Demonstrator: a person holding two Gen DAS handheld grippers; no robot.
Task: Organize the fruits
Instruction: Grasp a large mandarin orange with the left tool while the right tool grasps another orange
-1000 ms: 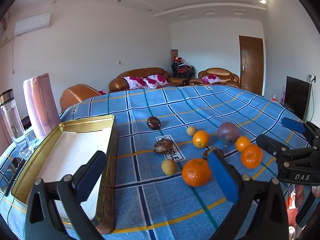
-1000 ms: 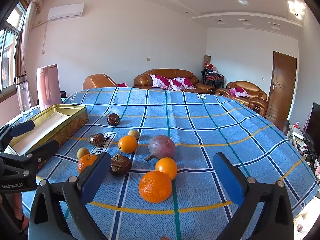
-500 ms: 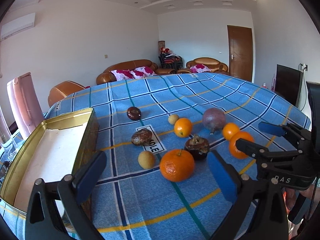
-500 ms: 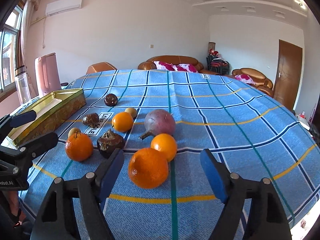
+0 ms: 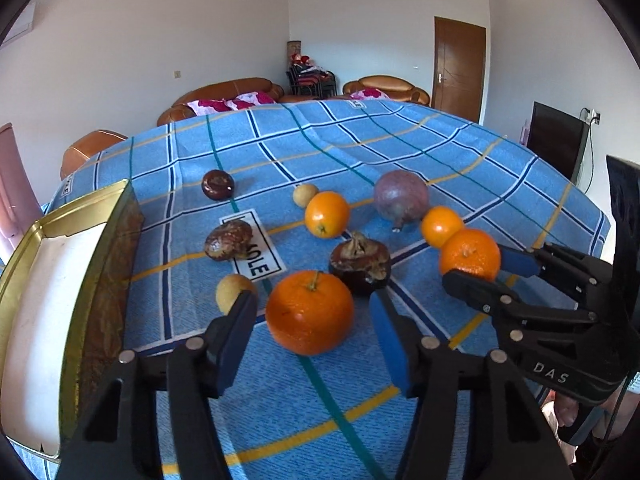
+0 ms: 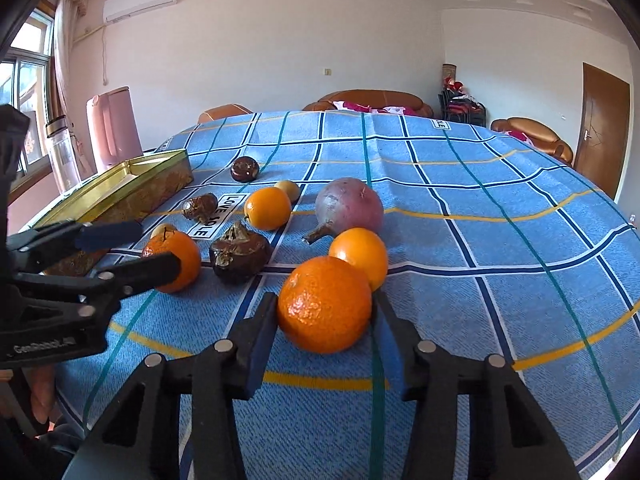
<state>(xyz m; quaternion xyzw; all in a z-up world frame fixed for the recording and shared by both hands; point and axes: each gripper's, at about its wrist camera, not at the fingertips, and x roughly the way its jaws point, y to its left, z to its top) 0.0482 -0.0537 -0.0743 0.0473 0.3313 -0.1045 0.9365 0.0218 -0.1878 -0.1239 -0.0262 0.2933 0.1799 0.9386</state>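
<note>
In the last second you bring both grippers down: your left gripper (image 5: 310,334) now brackets the stemmed orange (image 5: 310,312) at lower centre, open, and your right gripper (image 6: 325,320) nearly touches its orange (image 6: 325,304); the tin (image 5: 100,240) at left waits, neither fruit gripped yet

Black left gripper (image 5: 310,340), blue pads (image 5: 390,340), silver screws

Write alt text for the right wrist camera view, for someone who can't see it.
The right gripper straddles a large orange on a blue checked tablecloth, fingers open on either side. Behind it lie more oranges and brown fruits; on the left, the left gripper reaches for another orange near a gold tin.
</note>
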